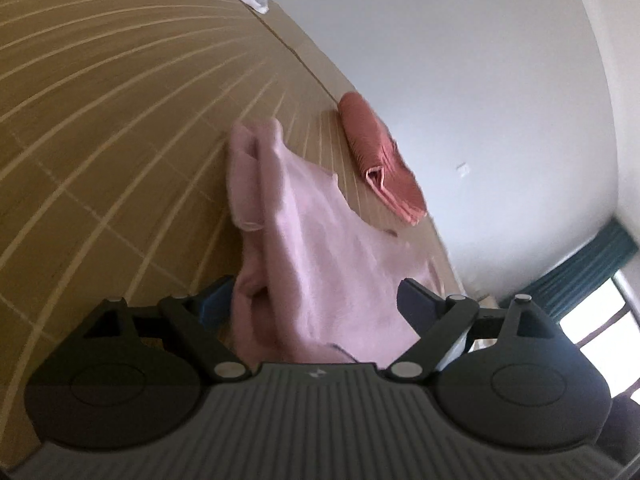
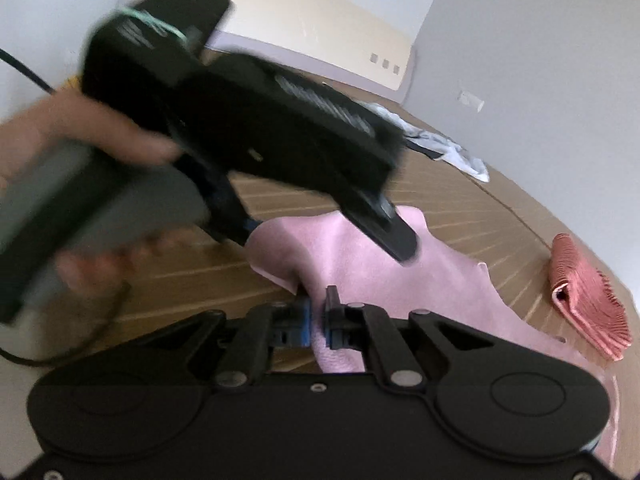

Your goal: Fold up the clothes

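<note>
White walls enclose a bed with a slatted mat [image 1: 100, 128]. Pink garment [image 1: 312, 248] lies rumpled on it; coral cloth [image 1: 380, 160] sits folded beyond. Right tongs [image 2: 316, 320] pinch the pink edge. Left tongs [image 1: 316, 300] gape wide, empty. Judged mid-fold: left needs a matching edge.

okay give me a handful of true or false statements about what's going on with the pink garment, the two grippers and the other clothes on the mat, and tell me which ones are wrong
1. The right gripper is pinching the pale pink fabric garment. True.
2. The left gripper is clamped shut. False: its jaws stand wide apart with pink cloth between them.
3. A folded coral-red ribbed garment lies on the tan striped woven mat. True.
4. The coral garment lies on top of the pink one. False: it lies beside it on the mat.
5. A crumpled white cloth lies farther back on the mat. True.
</note>
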Motion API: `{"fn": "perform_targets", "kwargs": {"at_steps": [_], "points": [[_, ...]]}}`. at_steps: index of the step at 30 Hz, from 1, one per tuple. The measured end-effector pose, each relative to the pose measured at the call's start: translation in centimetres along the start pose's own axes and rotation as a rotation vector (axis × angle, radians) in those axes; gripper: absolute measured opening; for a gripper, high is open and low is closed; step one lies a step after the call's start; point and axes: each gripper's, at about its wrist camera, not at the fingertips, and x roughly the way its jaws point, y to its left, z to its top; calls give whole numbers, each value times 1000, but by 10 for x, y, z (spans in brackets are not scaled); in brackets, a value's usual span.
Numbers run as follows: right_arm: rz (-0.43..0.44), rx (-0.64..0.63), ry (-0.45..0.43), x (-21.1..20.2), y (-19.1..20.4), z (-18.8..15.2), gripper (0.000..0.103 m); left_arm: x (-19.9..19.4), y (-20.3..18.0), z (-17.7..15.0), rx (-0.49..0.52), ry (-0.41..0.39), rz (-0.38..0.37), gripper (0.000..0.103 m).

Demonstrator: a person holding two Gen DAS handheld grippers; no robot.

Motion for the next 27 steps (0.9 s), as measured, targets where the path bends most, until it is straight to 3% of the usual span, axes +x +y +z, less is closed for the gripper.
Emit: {"fn": "perform_targets", "kwargs": {"at_steps": [5, 7, 8, 9, 10, 12, 14, 20, 24, 27], "points": [[38, 15, -40, -15, 0, -4, 8, 9, -6, -8, 45, 8, 28, 86], [43, 25, -52, -16, -4, -8, 8, 13, -9, -10, 62, 18, 73, 64], [44, 29, -56, -17, -6, -10, 8, 14, -10, -11, 74, 26, 102, 35], [48, 33, -54, -17, -9, -11, 11, 16, -11, -12, 92, 31, 125, 23], [51, 37, -55, -18, -12, -13, 13, 17, -12, -13, 115, 34, 140, 23], [55, 48, -70, -26, -19, -16, 37, 18, -15, -16, 138, 31, 156, 20], [48, 52, -85, -35, -26, -19, 52, 19, -19, -17, 161, 32, 168, 18], [-67, 138, -83, -71, -58, -43, 60, 19, -34, -8, 166, 23, 184, 15], [-139, 264, -31, -84, -102, -74, 60, 7, -73, -1, 254, -3, 190, 15], [-143, 364, -9, -85, -126, -92, 60, 16, -109, 1, 339, -11, 180, 15]]}}
